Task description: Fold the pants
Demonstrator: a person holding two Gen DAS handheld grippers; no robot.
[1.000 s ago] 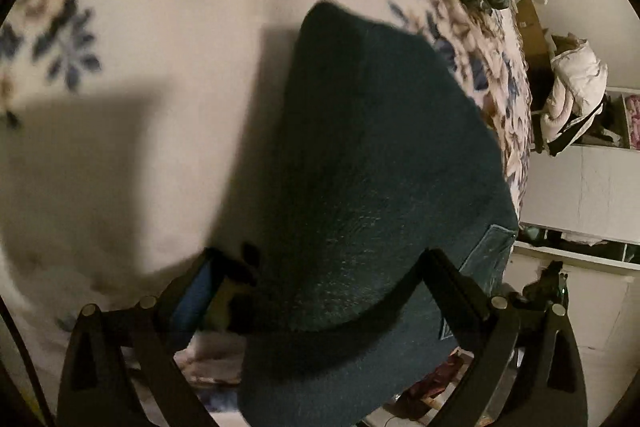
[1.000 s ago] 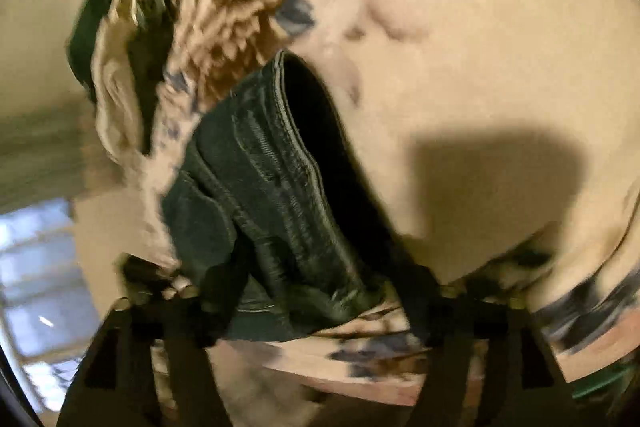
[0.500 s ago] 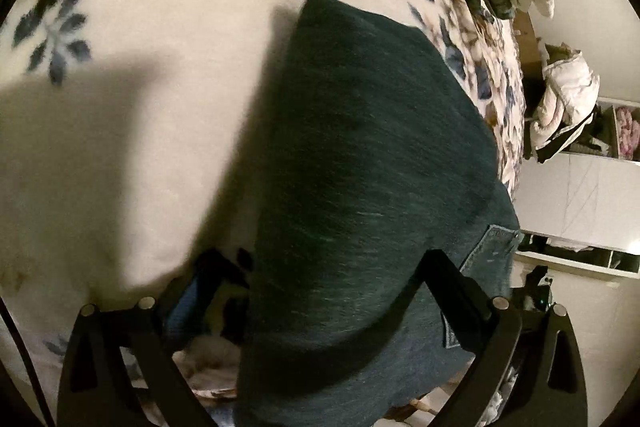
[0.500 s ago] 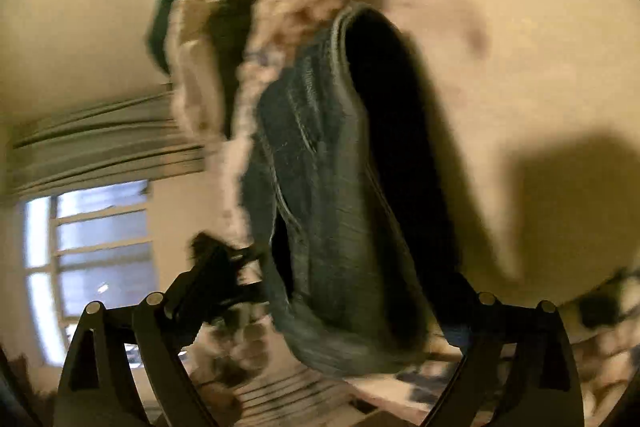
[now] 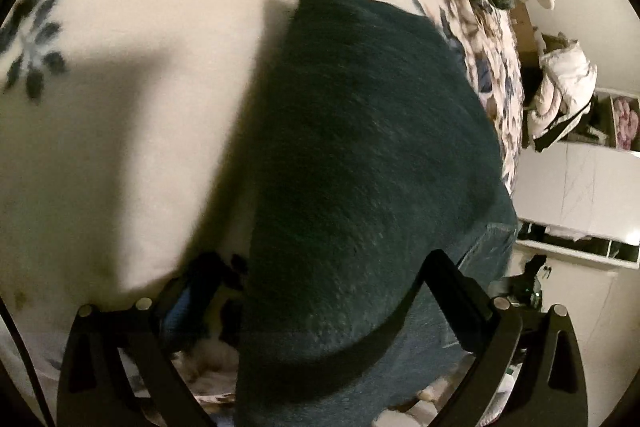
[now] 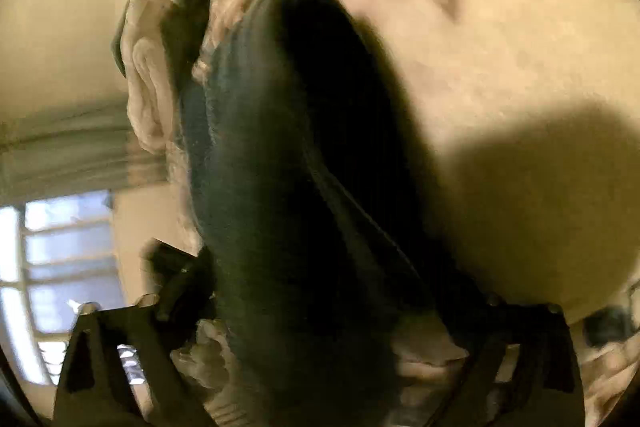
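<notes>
We judge the fold well along: the pants (image 5: 360, 167) lie on the bed (image 5: 140, 107) as a thick, doubled dark-denim bundle, part of it hanging over the bed's near edge, with a pocket corner showing at the lower right. What may be left is a last fold or some smoothing; we cannot tell which from here. The left hand-held gripper (image 5: 320, 291) stands wide, its fingers either side of the bundle and the cloth running over the space between them; we see no pinch. The right hand-held gripper (image 6: 320, 291) is also spread wide, the pants between its fingers but not squeezed. The left view shows the broad top face and shelves (image 5: 580, 187) beyond the bed. The right view, blurred, shows the bundle's seamed edge, a window (image 6: 60, 267) and a stack of laundry (image 6: 152, 75) instead.
</notes>
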